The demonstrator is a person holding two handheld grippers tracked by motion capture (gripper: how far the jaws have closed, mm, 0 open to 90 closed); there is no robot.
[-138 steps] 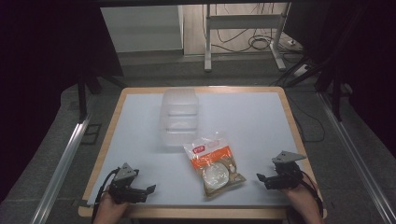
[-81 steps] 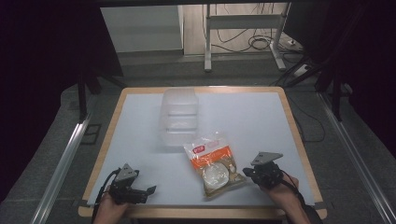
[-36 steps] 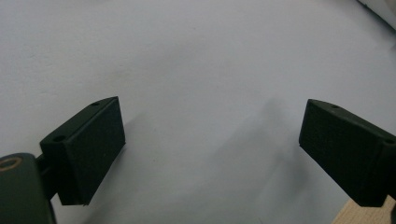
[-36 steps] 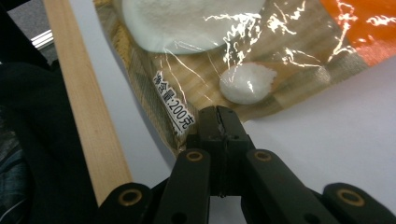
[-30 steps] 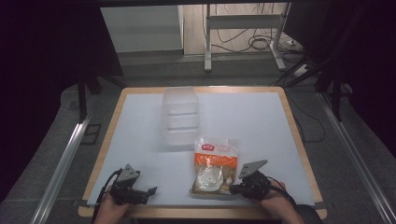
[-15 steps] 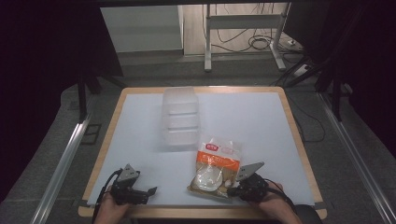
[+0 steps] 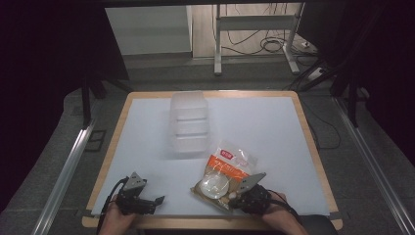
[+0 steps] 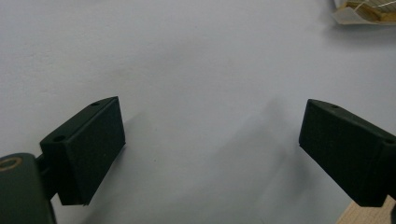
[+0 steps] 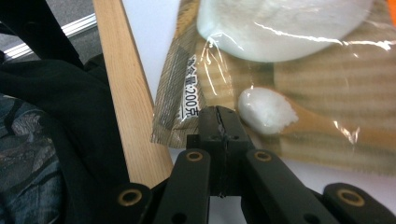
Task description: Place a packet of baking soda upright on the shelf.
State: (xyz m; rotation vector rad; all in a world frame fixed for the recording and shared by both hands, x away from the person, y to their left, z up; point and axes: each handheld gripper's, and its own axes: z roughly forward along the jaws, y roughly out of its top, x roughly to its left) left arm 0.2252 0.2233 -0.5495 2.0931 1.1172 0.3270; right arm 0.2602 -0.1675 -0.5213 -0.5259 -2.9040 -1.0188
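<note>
1. My right gripper (image 7: 234, 197) sits at the near edge of the white-topped wooden table (image 7: 274, 127), its two black jaws pressed together on the near edge of a clear plastic food packet with an orange and red label (image 7: 225, 174).
2. In the right gripper view, the packet (image 9: 299, 84) shows white contents against a brown striped backing, and its corner hangs over the table's wooden rim (image 9: 126, 102).
3. My left gripper (image 7: 154, 200) rests low at the near left, jaws spread wide over bare white surface, holding nothing.
4. A clear, empty lidded plastic container (image 7: 189, 122) stands farther back, apart from the packet.
</note>
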